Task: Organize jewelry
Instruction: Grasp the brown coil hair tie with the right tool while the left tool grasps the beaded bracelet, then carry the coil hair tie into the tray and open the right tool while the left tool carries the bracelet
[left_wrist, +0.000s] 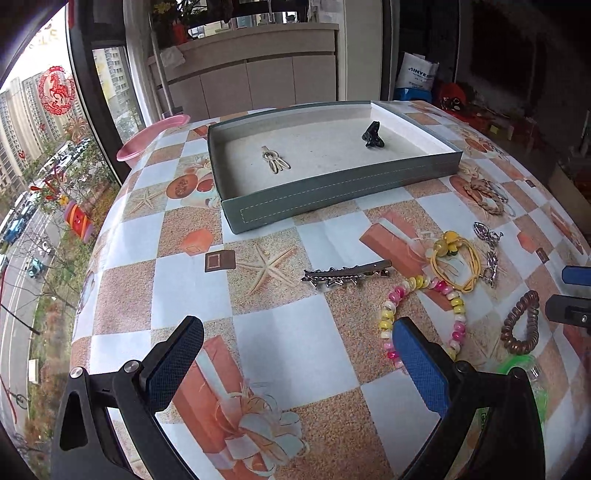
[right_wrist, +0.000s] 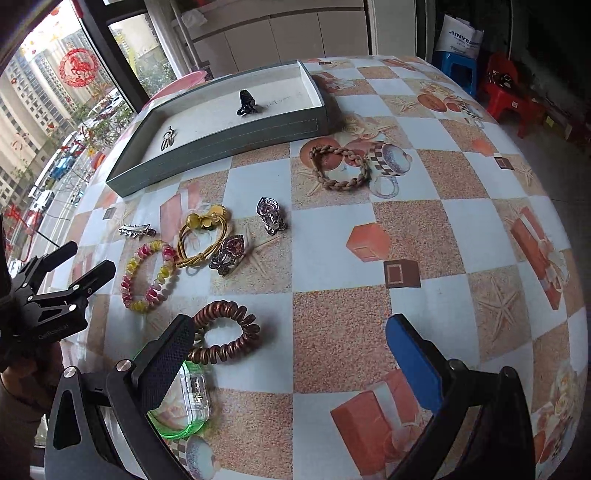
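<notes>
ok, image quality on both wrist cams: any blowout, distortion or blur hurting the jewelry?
Left wrist view: the window is bright but not clipped, fisheye bows the tray edges, and the silver hair clip is sharp. Right wrist view: same barrel bend, soft daylight, faint shadows; the brown coil hair tie is crisp, while the green item sits partly behind the right hand-held gripper finger.

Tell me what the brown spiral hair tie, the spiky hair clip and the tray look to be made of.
Brown spiral hair tie: probably plastic coil, glossy coppery sheen on the loops.
Spiky hair clip: looks like polished metal, silver with bright reflections.
Tray: grey-green outer wall with a stitched line, maybe faux leather; pale matte lining, possibly fabric or card.
</notes>
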